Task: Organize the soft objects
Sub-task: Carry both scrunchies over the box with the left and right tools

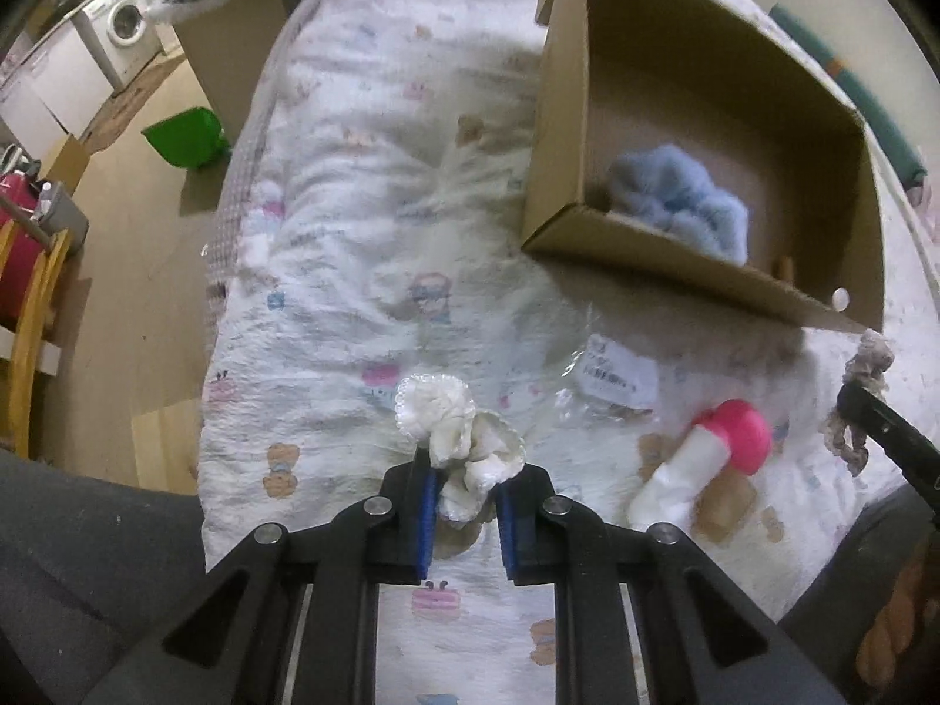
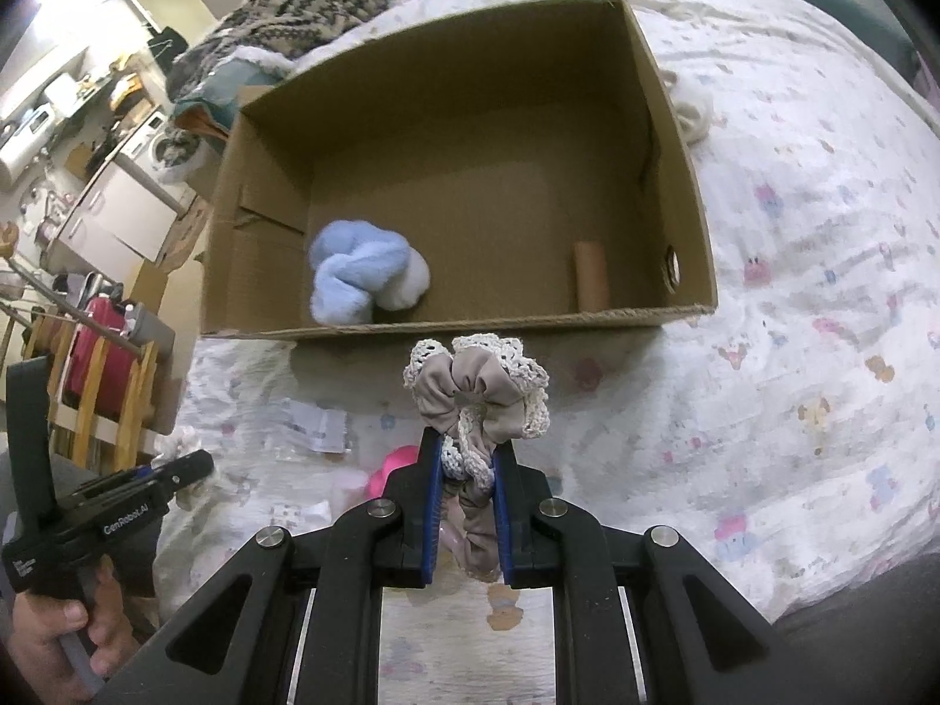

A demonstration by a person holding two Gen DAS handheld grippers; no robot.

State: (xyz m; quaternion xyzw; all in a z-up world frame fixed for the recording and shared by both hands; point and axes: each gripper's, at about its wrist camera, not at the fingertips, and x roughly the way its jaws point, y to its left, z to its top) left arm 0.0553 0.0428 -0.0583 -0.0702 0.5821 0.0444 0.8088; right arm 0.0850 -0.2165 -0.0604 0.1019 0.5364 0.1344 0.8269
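My left gripper (image 1: pixel 467 470) is shut on a white satin scrunchie (image 1: pixel 458 435) and holds it above the bed. My right gripper (image 2: pixel 467 452) is shut on a taupe scrunchie with a lace edge (image 2: pixel 479 390), just in front of the near wall of an open cardboard box (image 2: pixel 470 326). The box (image 1: pixel 699 273) holds a fluffy light blue scrunchie (image 2: pixel 364 279) (image 1: pixel 681 200) and a small brown tube (image 2: pixel 590 273). A pink and white mushroom toy (image 1: pixel 705 458) lies on the bed to the right of the left gripper. It shows partly behind the right gripper's fingers (image 2: pixel 390 467).
The bed has a white quilt with cartoon prints (image 1: pixel 352 235). A clear plastic packet with a label (image 1: pixel 617 379) lies near the box. A knitted blanket (image 2: pixel 305 6) lies behind the box. To the left is the floor with a green bin (image 1: pixel 185 138) and a wooden chair (image 1: pixel 29 323).
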